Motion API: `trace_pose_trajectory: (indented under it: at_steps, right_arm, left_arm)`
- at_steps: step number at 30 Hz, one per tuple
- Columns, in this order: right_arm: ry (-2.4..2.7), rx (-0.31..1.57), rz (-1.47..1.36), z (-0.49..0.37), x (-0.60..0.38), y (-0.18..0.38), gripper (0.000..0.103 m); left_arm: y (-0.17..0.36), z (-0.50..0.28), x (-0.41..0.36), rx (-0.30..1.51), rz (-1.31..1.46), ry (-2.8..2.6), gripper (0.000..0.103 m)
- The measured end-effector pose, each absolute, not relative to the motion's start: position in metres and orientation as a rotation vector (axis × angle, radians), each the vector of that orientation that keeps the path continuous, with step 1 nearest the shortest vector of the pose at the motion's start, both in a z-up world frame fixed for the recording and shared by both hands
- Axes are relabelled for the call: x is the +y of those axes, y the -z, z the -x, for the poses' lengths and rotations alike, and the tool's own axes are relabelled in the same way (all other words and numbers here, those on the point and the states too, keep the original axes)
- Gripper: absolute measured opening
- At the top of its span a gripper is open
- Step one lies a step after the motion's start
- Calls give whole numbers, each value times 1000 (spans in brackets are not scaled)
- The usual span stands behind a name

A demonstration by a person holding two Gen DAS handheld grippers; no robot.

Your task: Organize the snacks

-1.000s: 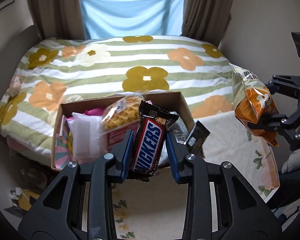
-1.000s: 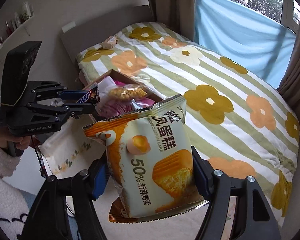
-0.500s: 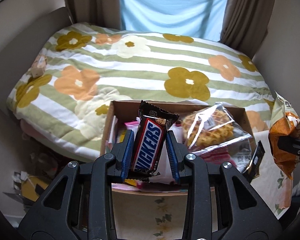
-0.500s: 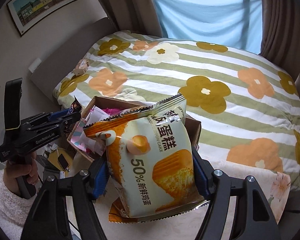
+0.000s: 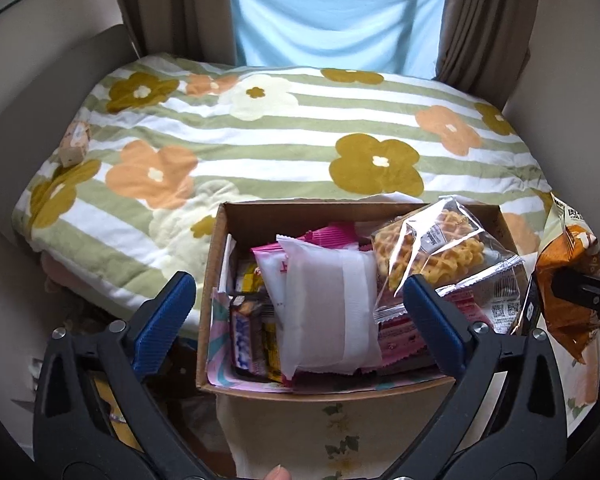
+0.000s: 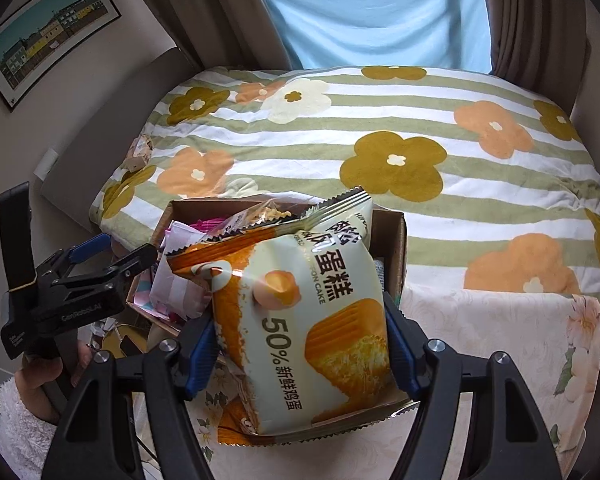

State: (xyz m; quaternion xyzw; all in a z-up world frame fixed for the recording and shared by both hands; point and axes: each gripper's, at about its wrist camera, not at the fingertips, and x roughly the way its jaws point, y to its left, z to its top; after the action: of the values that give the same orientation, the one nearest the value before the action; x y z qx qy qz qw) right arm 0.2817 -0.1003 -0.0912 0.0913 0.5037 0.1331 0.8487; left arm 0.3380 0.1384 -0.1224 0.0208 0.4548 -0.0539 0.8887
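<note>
Your left gripper (image 5: 298, 300) has just spread its fingers, empty over the snack box (image 5: 260, 210), while your right gripper (image 6: 300, 344) clenches the cake bag (image 6: 300, 320) at its three o'clock, next to drop in.

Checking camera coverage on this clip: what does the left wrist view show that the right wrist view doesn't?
Only the left wrist view: the left gripper from behind, jaws just opened wide and empty, plus the white pouch and blue-wrapped bar low in the cardboard box.

Only the right wrist view: the front of the chiffon cake bag clamped in the right gripper, the framed picture, and the hand holding the left gripper.

Both: the box, waffle pack, flowered blanket, blue curtain.
</note>
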Motion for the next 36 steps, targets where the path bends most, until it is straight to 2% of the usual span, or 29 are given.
trace_pose_trajectory:
  at_steps: [13, 15, 17, 18, 36]
  right_arm:
    - [-252, 1089, -263, -321, -99, 99, 71]
    - [-228, 1084, -274, -322, -100, 102, 76]
    - [-226, 1059, -284, -318, -101, 100, 94]
    - [-230, 1047, -287, -317, -101, 98, 96]
    - [-194, 1014, -219, -292, -108, 85, 96]
  left_arm:
    - [126, -320, 130, 978, -43, 154, 103]
    - [123, -318, 129, 973, -41, 155, 103]
    - [122, -316, 127, 971, -41, 157, 103]
    - [122, -315, 127, 970, -41, 158, 103]
    - [106, -301, 119, 959, -28, 182, 103]
